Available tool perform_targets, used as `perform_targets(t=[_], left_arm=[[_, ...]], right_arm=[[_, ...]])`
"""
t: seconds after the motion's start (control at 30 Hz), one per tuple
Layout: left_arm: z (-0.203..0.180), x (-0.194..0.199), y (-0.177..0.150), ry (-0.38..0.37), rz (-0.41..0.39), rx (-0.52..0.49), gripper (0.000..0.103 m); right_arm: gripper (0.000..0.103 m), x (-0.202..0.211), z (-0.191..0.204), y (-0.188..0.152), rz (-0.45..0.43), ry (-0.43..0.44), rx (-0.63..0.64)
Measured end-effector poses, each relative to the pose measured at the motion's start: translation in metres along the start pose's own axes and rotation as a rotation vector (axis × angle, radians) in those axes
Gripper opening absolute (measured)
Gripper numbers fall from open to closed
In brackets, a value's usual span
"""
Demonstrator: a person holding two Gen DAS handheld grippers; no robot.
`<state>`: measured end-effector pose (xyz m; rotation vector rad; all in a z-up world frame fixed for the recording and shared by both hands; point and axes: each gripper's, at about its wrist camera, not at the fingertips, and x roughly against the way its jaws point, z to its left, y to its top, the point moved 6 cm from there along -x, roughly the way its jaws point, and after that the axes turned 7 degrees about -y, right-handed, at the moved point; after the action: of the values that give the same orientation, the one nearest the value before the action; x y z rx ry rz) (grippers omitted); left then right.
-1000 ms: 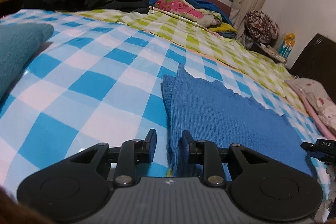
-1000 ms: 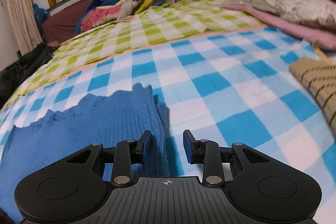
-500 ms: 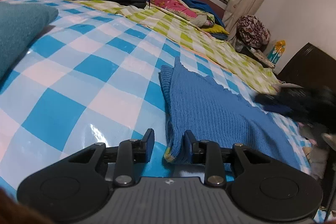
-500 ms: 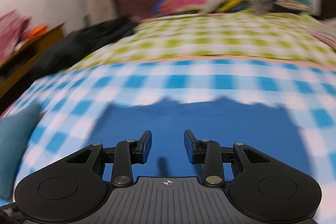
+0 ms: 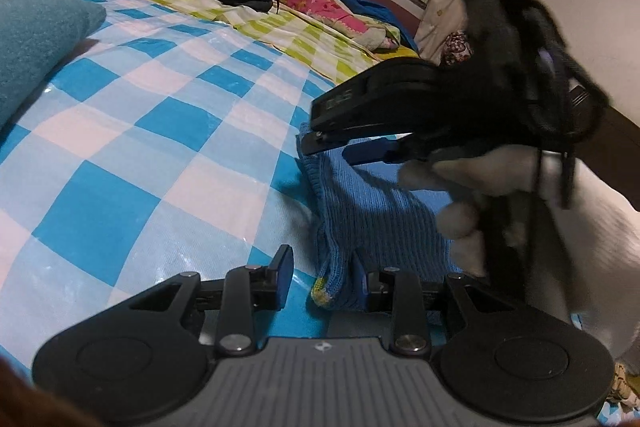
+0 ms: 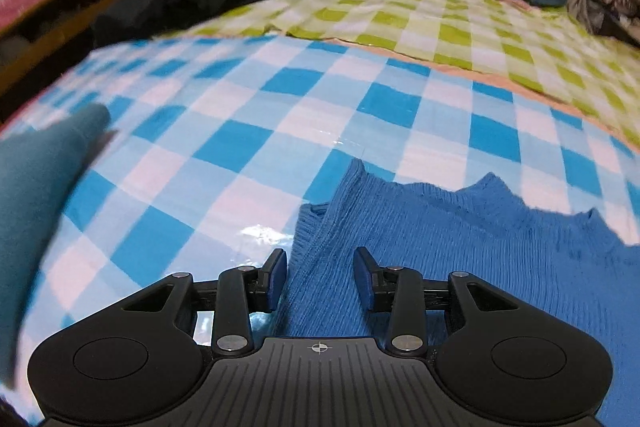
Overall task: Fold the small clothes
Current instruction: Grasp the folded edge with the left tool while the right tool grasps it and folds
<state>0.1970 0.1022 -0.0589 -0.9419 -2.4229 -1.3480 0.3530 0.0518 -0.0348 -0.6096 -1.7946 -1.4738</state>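
Blue knit garment (image 6: 460, 247), one.

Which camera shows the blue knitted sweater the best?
The right wrist view: the blue knitted sweater spreads wide there, jagged top edge showing. In the left wrist view only its near edge and a corner show, because the right gripper and hand cover the rest.

Blue knit garment (image 6: 460, 239) flat on checked sheet, left edge folded, zigzag hem.
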Motion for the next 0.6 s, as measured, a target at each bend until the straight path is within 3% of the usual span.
perform_targets(t=[0.33, 0.5, 0.6], left_arm=[[-0.003, 0.002, -0.004, -0.024, 0.0, 0.009, 0.04], [-0.003, 0.003, -0.004, -0.032, -0.007, 0.01, 0.042], [-0.003, 0.002, -0.004, -0.046, -0.013, 0.009, 0.049]], right_arm=[[0.043, -0.012, 0.009, -0.002, 0.031, -0.063, 0.09], [0.028, -0.015, 0.007, 0.0, 0.02, -0.086, 0.114], [0.019, -0.011, 0.0, 0.001, 0.011, -0.065, 0.098]])
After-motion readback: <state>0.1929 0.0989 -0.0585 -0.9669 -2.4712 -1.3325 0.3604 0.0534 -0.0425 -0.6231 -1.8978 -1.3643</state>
